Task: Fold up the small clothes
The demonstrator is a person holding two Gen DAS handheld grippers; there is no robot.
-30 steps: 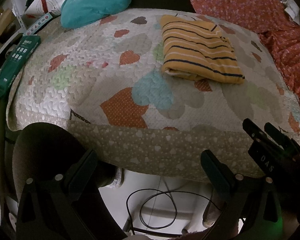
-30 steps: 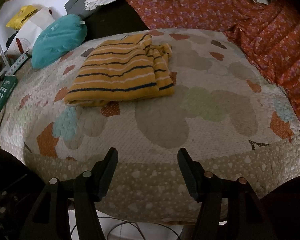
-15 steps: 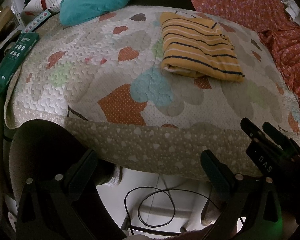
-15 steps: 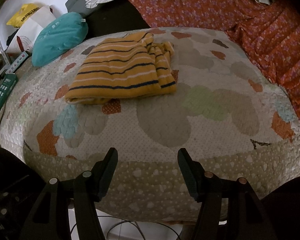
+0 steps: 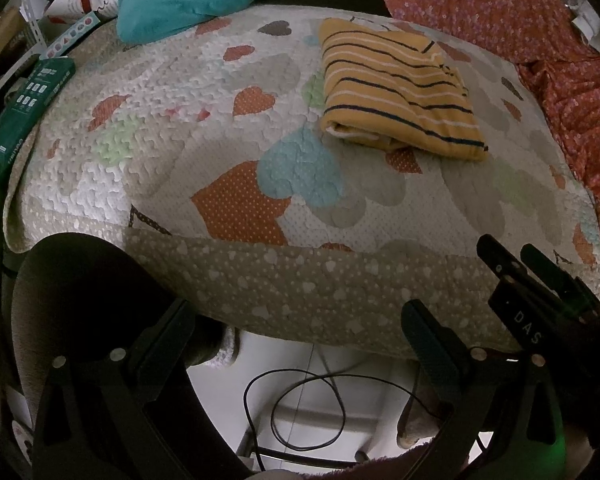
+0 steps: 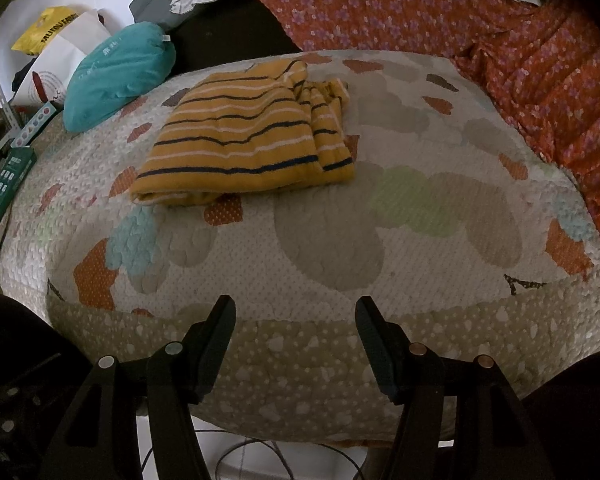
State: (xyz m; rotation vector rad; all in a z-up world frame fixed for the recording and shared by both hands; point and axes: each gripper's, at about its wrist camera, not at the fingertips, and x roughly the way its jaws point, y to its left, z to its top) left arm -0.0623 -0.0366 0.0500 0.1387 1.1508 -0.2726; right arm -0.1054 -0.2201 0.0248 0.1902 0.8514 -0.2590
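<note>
My left claw (image 5: pixel 298 324) hangs spread wide with nothing between its fingers, off the near edge of the quilted heart-print mat (image 5: pixel 228 280). Ahead of it and to the right lies the striped mustard garment (image 5: pixel 396 92), folded into a thick rectangle on the mat, well apart from the fingertips. Below the claw I can see a thin black cable (image 5: pixel 300 408) looped on a pale floor; where it runs to is cut off by the claw's frame. A dark rounded shape to the left of the claw I cannot identify.

My right claw (image 6: pixel 296 328) is also spread and empty, hovering over the mat's grey border. The garment sits ahead of it and slightly left, its right side bunched into loose ridges; what lies inside the fold is hidden. Further ahead and left, a teal pouch (image 6: pixel 118 74) rests against the mat's far corner. A green box (image 6: pixel 2 184) far to the left is partly cut off, its print too small to read. Red floral fabric (image 6: pixel 500 36) fills the far right beyond the mat.
</note>
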